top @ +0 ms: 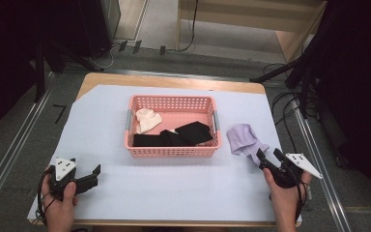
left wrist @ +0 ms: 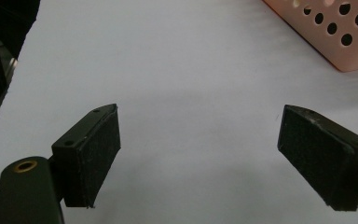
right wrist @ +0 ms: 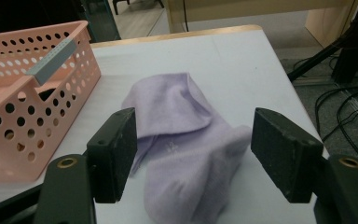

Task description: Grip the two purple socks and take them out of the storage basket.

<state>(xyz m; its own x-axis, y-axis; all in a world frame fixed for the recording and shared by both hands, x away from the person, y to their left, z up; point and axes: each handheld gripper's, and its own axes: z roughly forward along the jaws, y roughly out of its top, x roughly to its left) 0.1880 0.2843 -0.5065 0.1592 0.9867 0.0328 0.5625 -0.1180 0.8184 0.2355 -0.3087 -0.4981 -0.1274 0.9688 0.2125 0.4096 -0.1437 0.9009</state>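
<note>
A lilac sock (top: 244,139) (right wrist: 186,140) lies crumpled on the white sheet just right of the pink basket (top: 171,151) (right wrist: 37,116). My right gripper (top: 269,155) (right wrist: 193,156) sits at the sock's near end, open, its pads on either side of the cloth and not pressing it. Inside the basket lie a cream sock (top: 147,120) and black socks (top: 181,135). My left gripper (top: 95,170) (left wrist: 198,154) rests open over bare sheet at the near left, with nothing between its pads.
The basket's corner (left wrist: 340,37) shows at the upper right of the left gripper view. The table's right edge (top: 282,145) runs close beside the sock, with cables (top: 290,111) on the floor beyond it. Bare white sheet (top: 174,183) spreads in front of the basket.
</note>
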